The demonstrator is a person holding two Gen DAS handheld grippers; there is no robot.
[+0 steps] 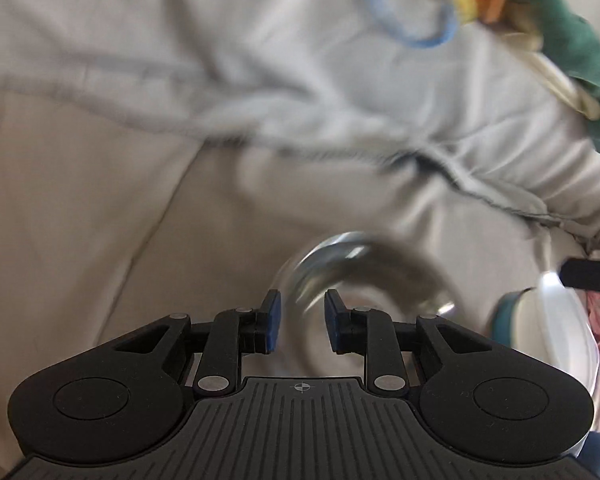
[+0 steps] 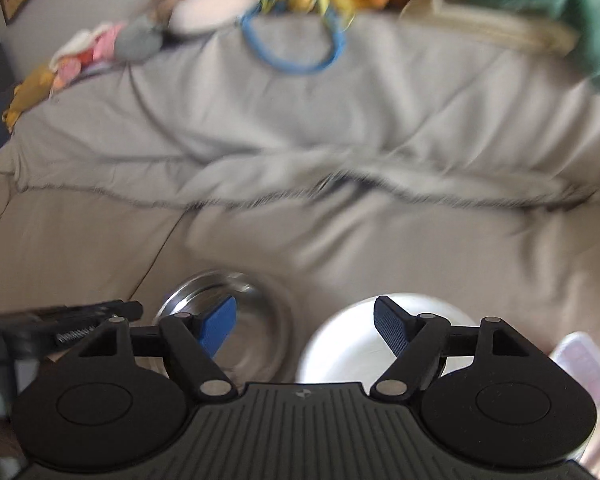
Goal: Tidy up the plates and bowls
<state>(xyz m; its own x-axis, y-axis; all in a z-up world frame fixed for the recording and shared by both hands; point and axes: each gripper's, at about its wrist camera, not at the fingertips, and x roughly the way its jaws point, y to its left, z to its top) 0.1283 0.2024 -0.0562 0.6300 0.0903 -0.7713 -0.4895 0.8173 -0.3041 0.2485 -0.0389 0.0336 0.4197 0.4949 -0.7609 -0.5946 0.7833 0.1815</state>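
hovering over a round shiny steel bowl (image 1: 364, 292) on the beige bed sheet (image 1: 100, 200); left gripper (image 1: 300, 322) fingers partly apart, holding nothing. right gripper (image 2: 304, 326) fingers spread wide, empty, above a white round plate (image 2: 352, 344) just beside the bowl. needed: straddling the rim squarely. crumpled grey blanket (image 2: 300, 120) nearby; clear plastic container (image 2: 584, 360) close right.

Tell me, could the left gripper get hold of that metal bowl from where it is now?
Probably yes. The left gripper sits just short of the metal bowl, its jaws partly open, with nothing between. The near rim seems lined up with the gap, though blur makes that uncertain. The white bowl lies off to the side.
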